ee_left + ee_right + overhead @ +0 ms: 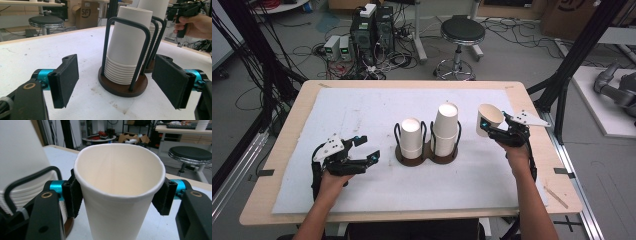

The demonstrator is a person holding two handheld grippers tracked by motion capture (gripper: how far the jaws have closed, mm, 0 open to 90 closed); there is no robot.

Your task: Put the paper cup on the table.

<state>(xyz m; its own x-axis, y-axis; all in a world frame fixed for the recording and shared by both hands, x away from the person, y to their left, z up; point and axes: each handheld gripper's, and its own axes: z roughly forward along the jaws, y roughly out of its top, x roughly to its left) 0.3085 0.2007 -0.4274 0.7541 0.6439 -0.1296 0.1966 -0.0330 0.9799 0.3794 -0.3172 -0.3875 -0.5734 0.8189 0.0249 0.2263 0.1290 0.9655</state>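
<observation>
We see a single white paper cup (117, 192) clamped between the jaws of the right gripper (496, 131), the pads pressing on its sides just under the rim. In the right gripper view its open mouth faces the camera. From the high view the cup (488, 119) is held off the table, tilted, to the right of the two stacks and apart from them.

The nearer stack (445, 129) stands upside down in the right half of a dark double holder (428, 156), ringed by black wire loops. The other stack (411, 138), lower, stands in the left half. In the left gripper view we see the many nested rims of that lower stack (126, 47) at its foot, just above the round brown base.

The left gripper (358, 151) rests low over the white mat (362, 115), left of the holder and apart from it. Its jaws stand wide apart with nothing between them, pointing at the holder.

The mat covers most of a wooden table (307, 95). Beyond it a black stool (462, 32) stands on the floor.
</observation>
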